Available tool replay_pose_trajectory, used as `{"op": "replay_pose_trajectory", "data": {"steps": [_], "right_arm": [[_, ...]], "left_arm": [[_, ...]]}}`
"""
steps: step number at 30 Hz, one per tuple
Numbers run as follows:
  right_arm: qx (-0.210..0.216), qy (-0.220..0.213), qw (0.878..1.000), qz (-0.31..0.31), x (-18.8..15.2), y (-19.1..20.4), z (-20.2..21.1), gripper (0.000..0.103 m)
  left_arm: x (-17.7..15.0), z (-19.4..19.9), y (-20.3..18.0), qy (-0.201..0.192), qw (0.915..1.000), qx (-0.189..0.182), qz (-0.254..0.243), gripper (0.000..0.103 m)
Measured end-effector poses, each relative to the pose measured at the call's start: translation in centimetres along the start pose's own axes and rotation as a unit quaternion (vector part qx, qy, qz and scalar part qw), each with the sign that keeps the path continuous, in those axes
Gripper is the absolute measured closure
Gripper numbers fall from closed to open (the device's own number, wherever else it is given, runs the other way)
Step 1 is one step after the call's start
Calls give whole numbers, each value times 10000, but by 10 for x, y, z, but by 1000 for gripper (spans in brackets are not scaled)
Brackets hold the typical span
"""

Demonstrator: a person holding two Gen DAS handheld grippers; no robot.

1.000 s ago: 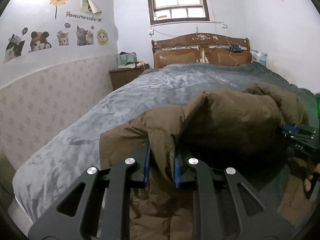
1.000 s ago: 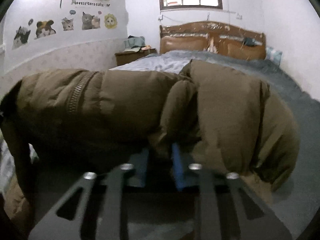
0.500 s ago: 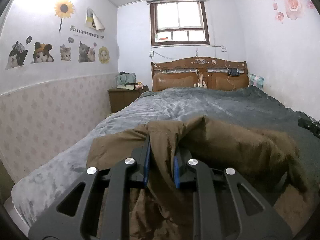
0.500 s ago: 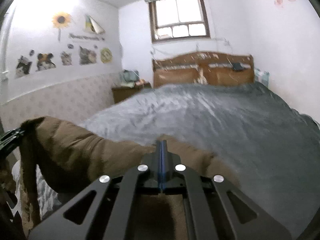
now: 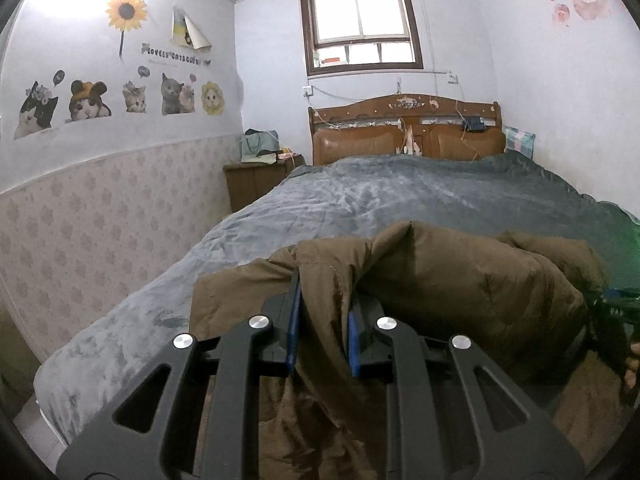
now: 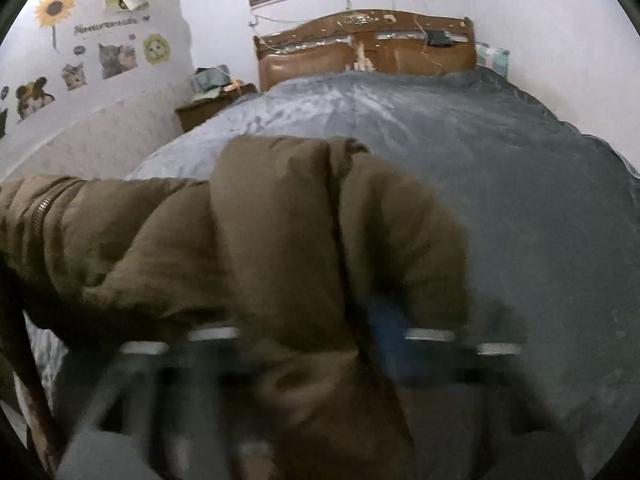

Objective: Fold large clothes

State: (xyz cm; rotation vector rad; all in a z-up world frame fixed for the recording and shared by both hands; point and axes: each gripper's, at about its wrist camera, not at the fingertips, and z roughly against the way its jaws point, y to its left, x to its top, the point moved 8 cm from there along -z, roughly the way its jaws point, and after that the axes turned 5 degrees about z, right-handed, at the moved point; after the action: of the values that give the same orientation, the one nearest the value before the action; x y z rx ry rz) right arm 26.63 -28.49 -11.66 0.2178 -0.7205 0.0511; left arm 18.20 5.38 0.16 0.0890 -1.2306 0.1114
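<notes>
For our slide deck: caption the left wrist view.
Left gripper pinches a brown coat over a grey bed.

A: Supporting surface?
B: A bed (image 5: 400,200), covered by a grey plush blanket (image 5: 132,332) (crumpled toward the wooden headboard (image 5: 404,132)).

A: Load on the blanket?
B: A brown padded coat (image 5: 460,284), bunched at the end opposite the headboard, partly lifted.

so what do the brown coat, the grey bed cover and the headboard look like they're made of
Brown coat: matte woven shell with padded filling, judging by its puffy bulges and creases; metal-looking zipper.
Grey bed cover: soft plush or fleece, going by its brushed sheen.
Headboard: varnished brown wood frame; the glossy tan panels may be leather or vinyl.
</notes>
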Motion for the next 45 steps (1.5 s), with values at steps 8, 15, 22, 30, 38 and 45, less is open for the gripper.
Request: {"op": "replay_pose_trajectory", "data": {"steps": [8, 15, 22, 30, 38, 45], "right_arm": [[-202, -1464, 9890, -65, 65, -19, 112, 94], [-278, -2919, 9560, -55, 141, -24, 258, 94], [-458, -4107, 9106, 21, 200, -20, 382, 94], [-820, -3495, 9333, 105, 200, -45, 328, 92], [-853, -1345, 9857, -543, 71, -83, 156, 25], [-721, -1423, 9851, -648, 61, -82, 141, 11]], "left_arm": [[36, 10, 10, -305, 9992, 62, 236, 84], [115, 72, 20, -1229, 9920, 28, 276, 85], [202, 145, 13, -2220, 9748, -135, 176, 85], [175, 57, -16, -1155, 9927, -346, -77, 75], [48, -31, -11, 231, 9996, -40, -165, 32], [59, -57, -15, 211, 9997, -58, -96, 26]]}}
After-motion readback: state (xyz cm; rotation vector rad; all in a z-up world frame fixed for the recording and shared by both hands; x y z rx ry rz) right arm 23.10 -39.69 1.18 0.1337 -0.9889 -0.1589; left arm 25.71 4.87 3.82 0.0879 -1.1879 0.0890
